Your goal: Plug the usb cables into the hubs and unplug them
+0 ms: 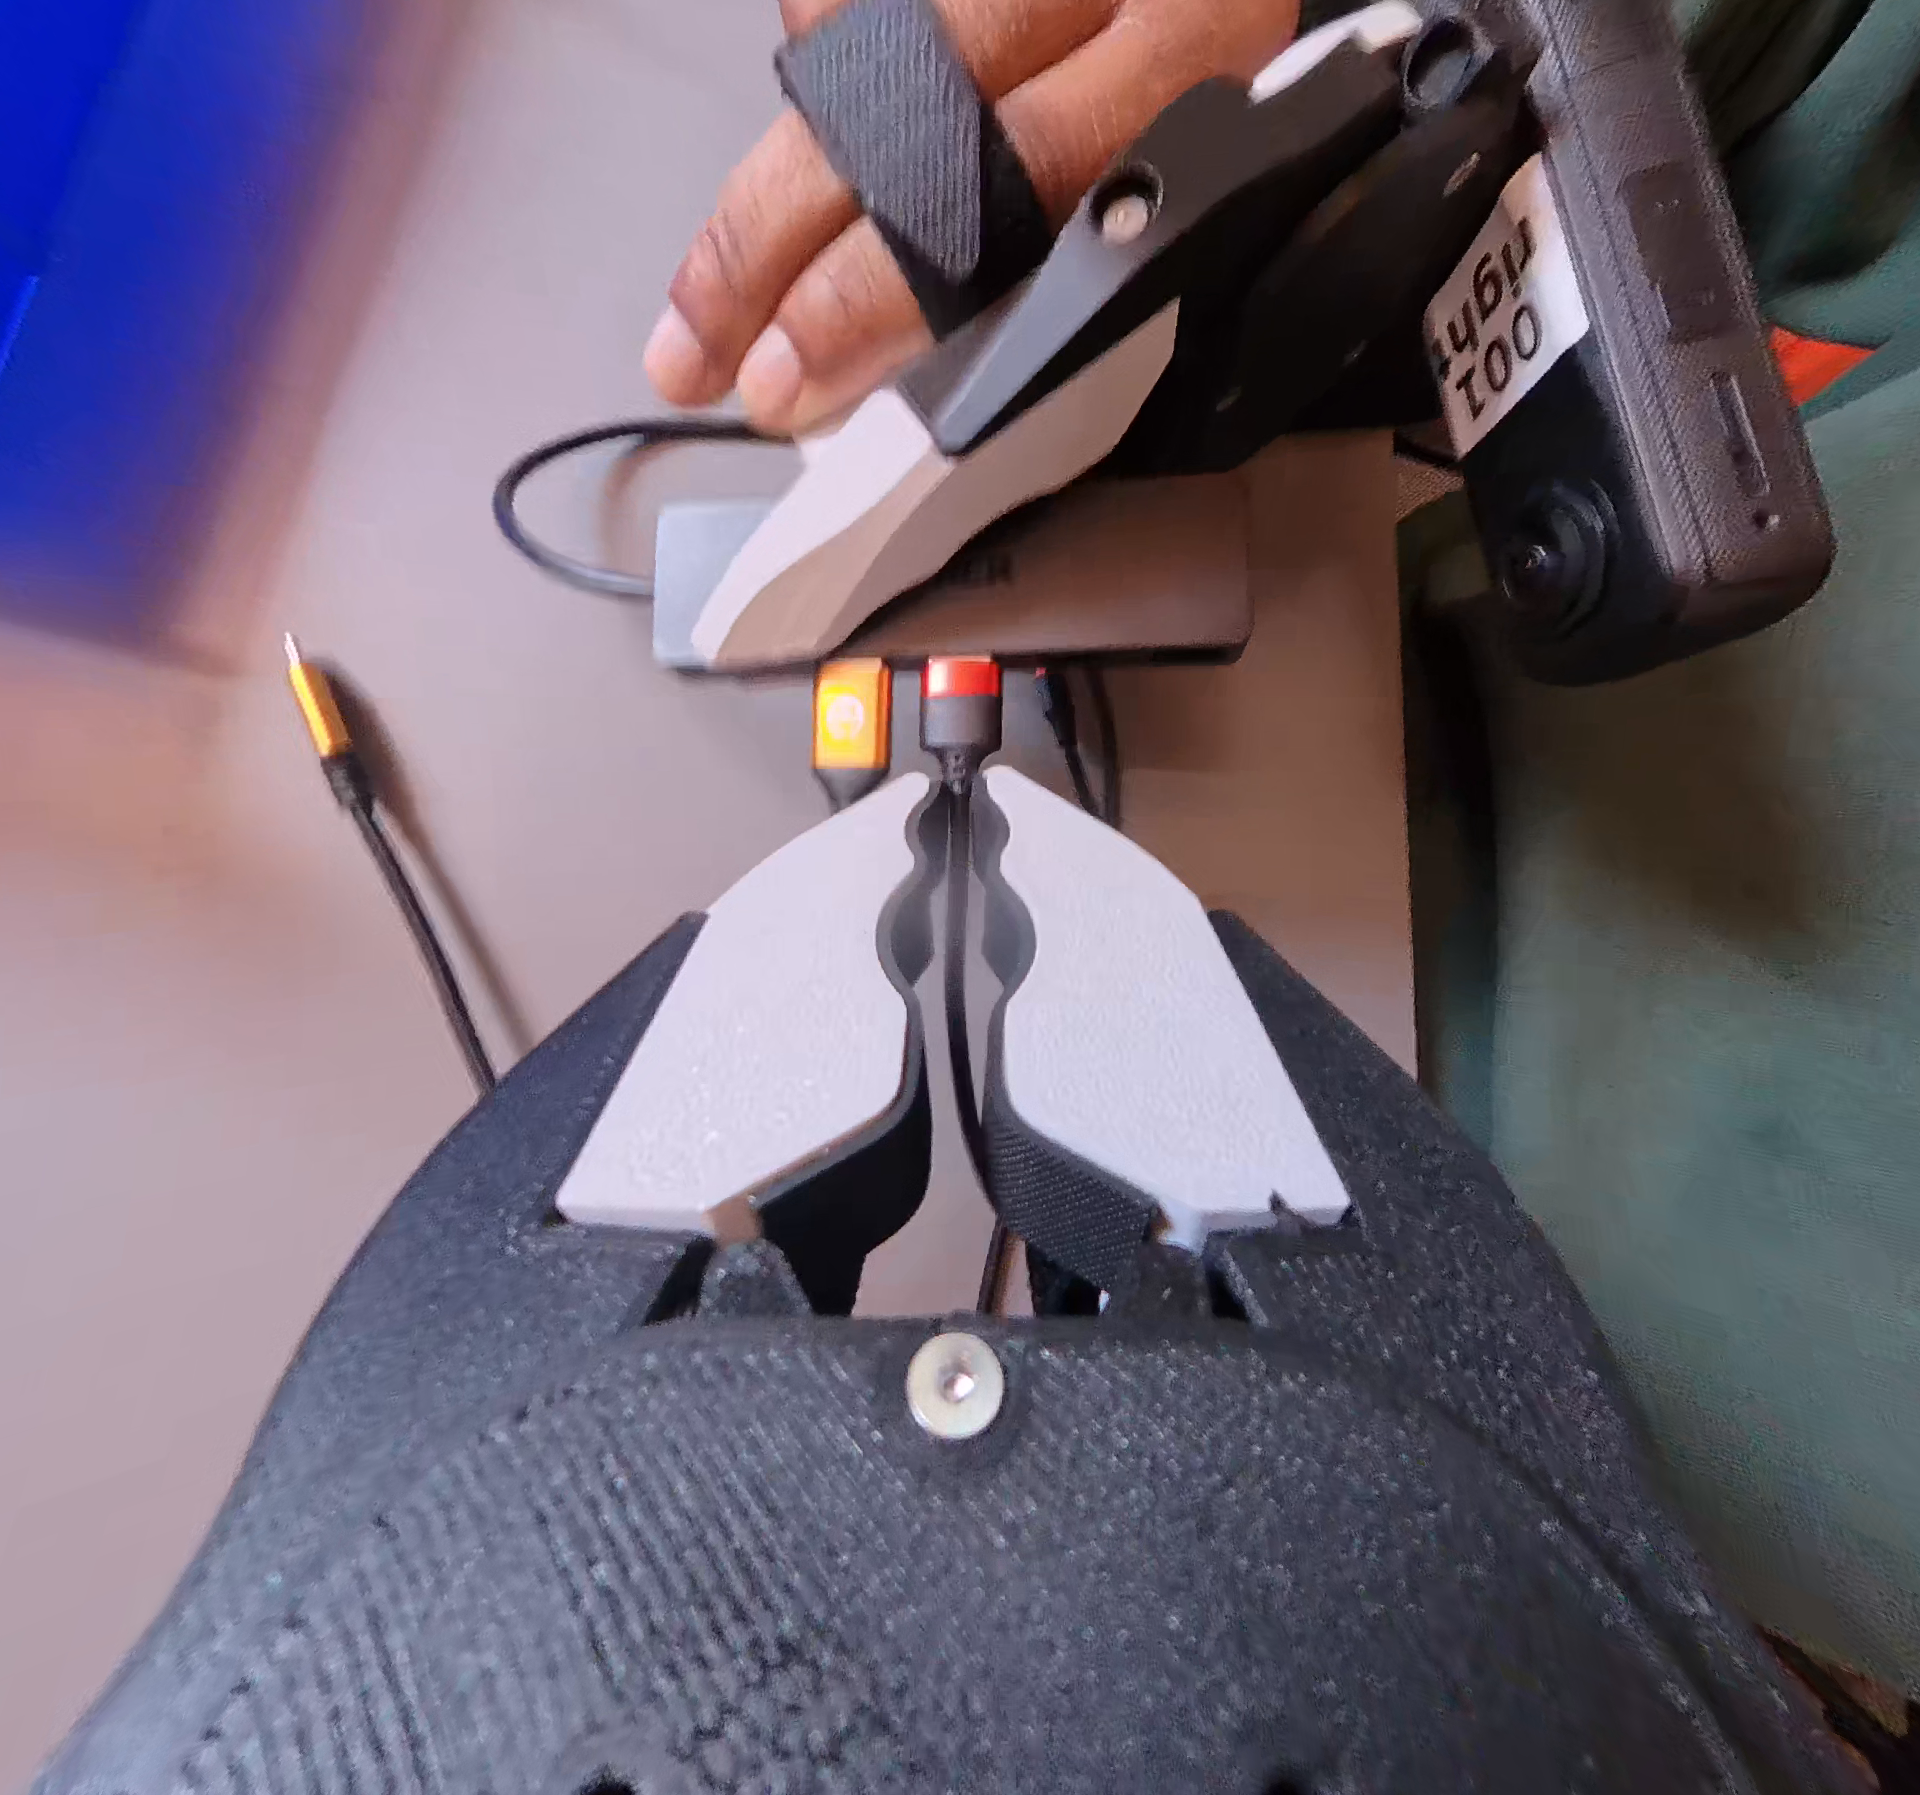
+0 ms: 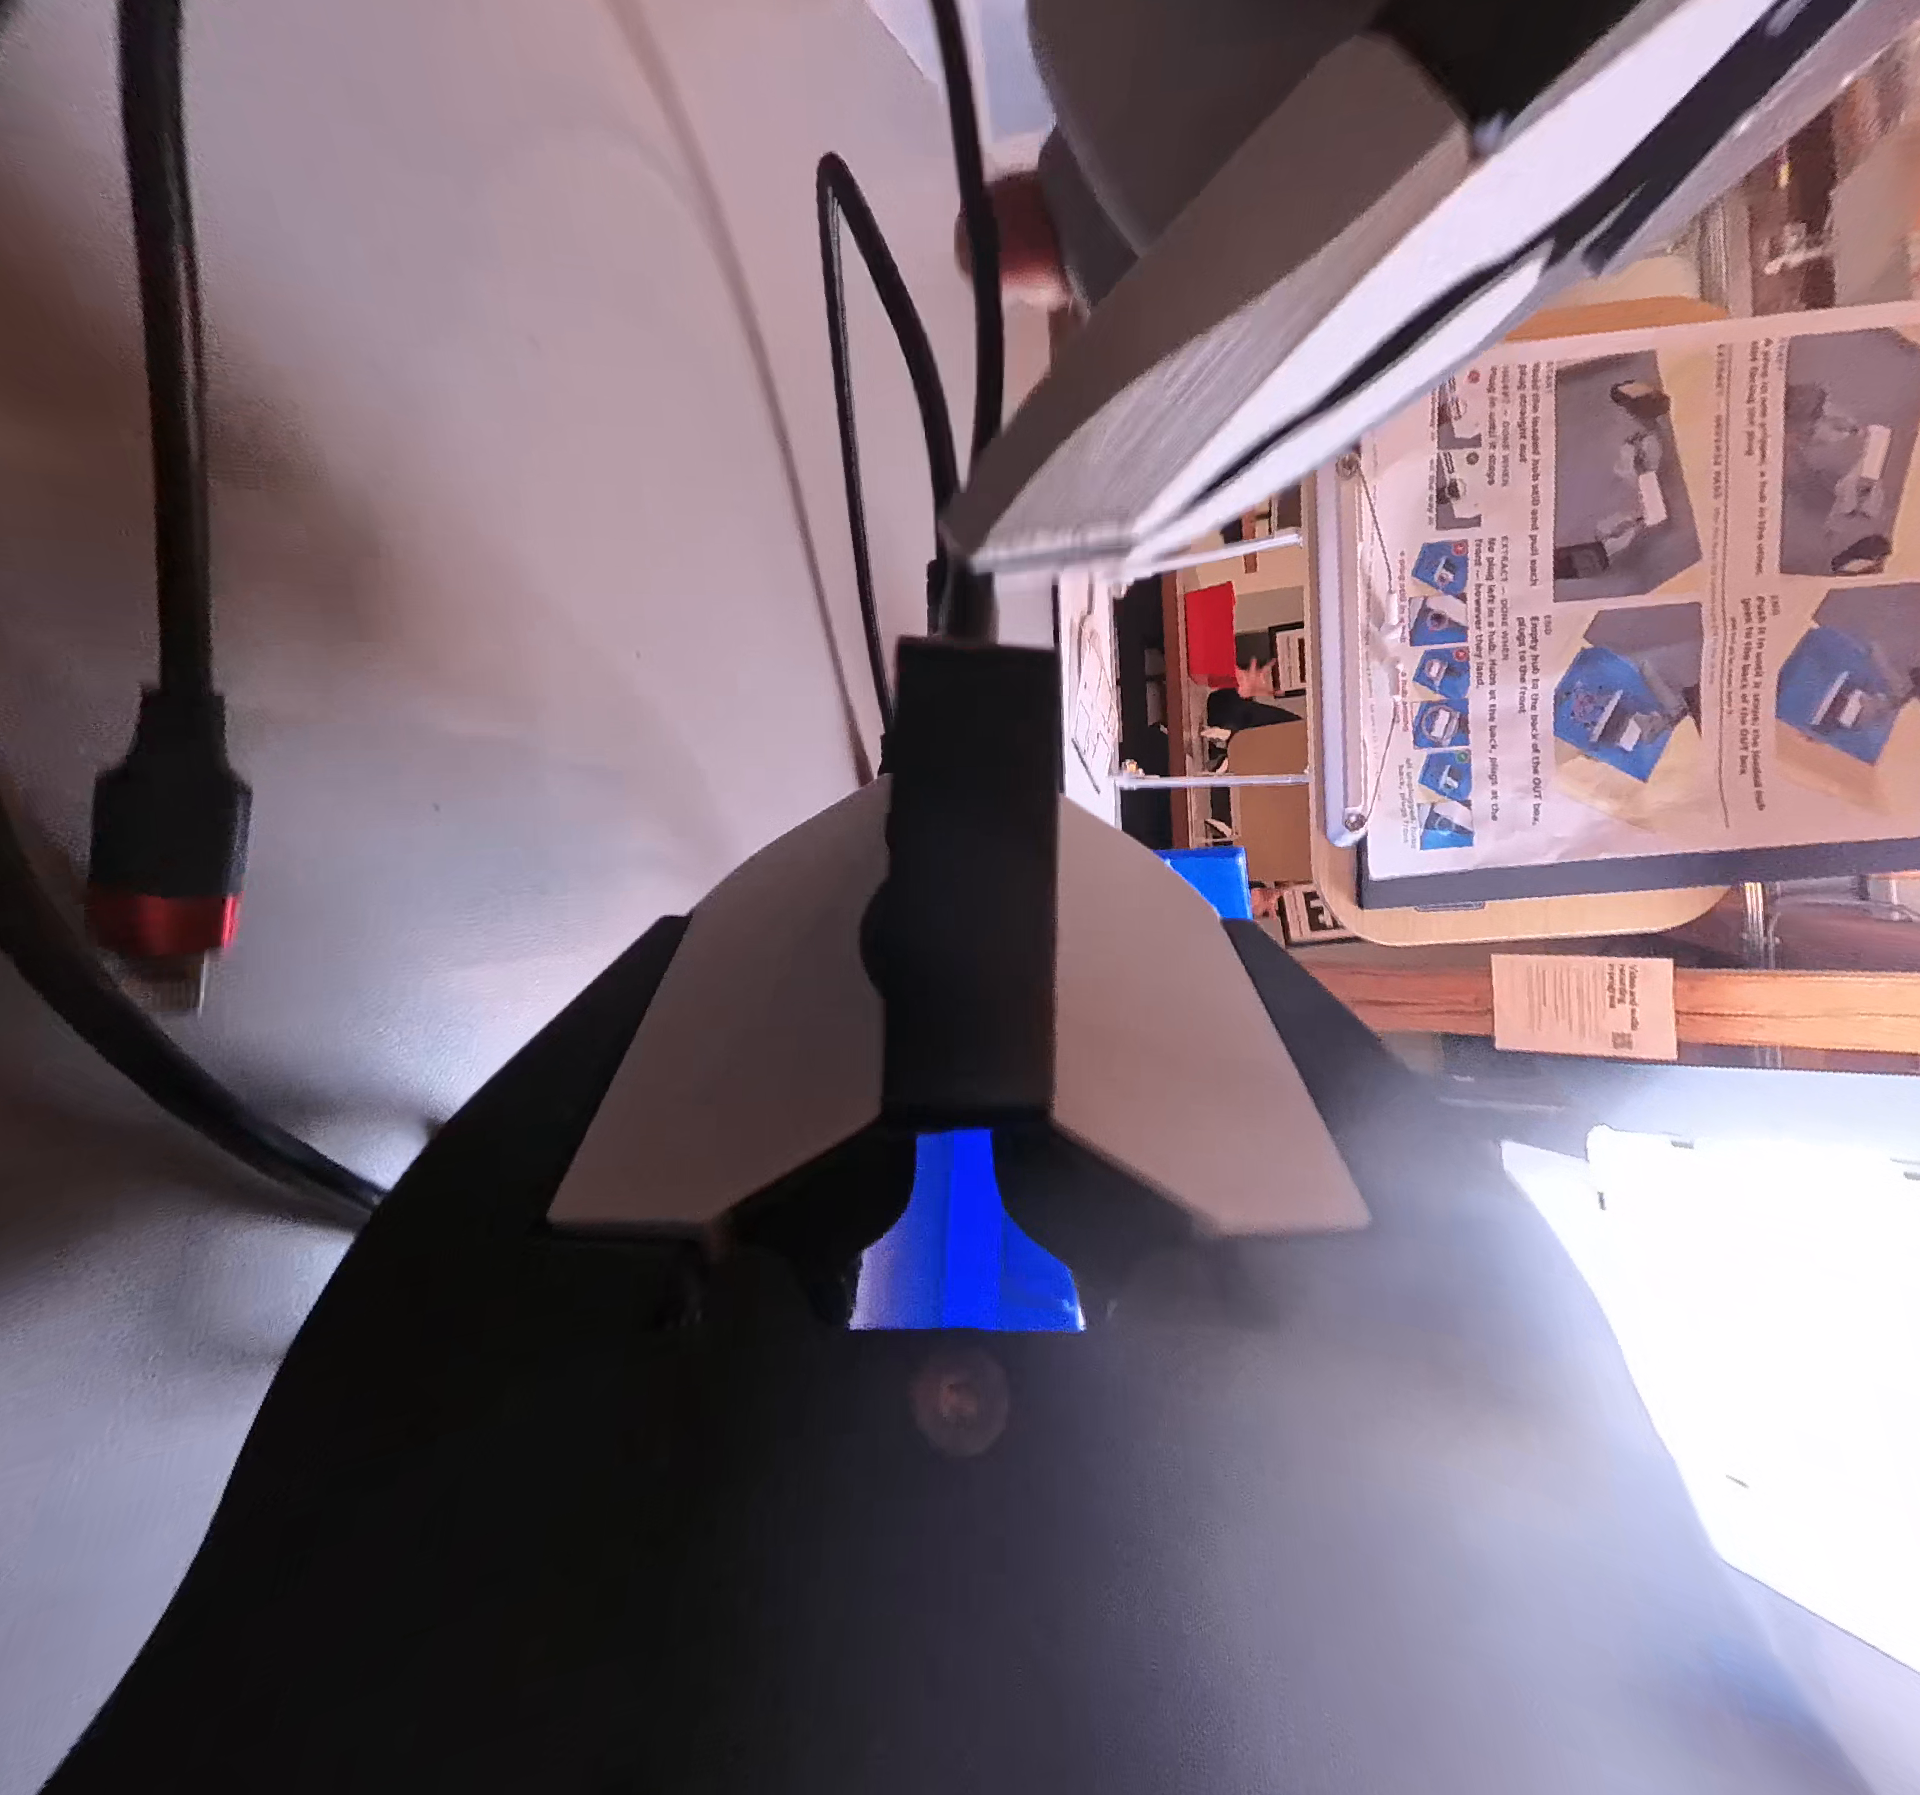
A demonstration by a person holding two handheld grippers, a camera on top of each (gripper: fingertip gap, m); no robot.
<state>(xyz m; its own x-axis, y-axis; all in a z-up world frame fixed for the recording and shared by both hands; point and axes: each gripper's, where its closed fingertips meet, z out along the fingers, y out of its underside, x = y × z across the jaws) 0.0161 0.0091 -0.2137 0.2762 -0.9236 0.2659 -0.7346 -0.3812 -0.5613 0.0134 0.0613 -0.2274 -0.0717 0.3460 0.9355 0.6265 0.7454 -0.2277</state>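
Between left claw (image 1: 958,789) tips — red plug's cable (image 1: 961,966), hub (image 1: 1091,592) just beyond.

A plain, matte grey-beige surface (image 1: 260,914) fills the left wrist view, with a blurred blue box (image 1: 135,218) at its far corner. In the right wrist view, a printed instruction sheet (image 2: 1621,602) leans behind a wooden ledge (image 2: 1766,1007), and strong white light (image 2: 1766,1330) washes out one side.

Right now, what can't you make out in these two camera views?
- Left wrist view: the hub's top and far ports, hidden by the right gripper.
- Left wrist view: the blue object, motion-blurred.
- Right wrist view: the hub ports, hidden between the fingers.
- Right wrist view: lower right, washed out by glare.
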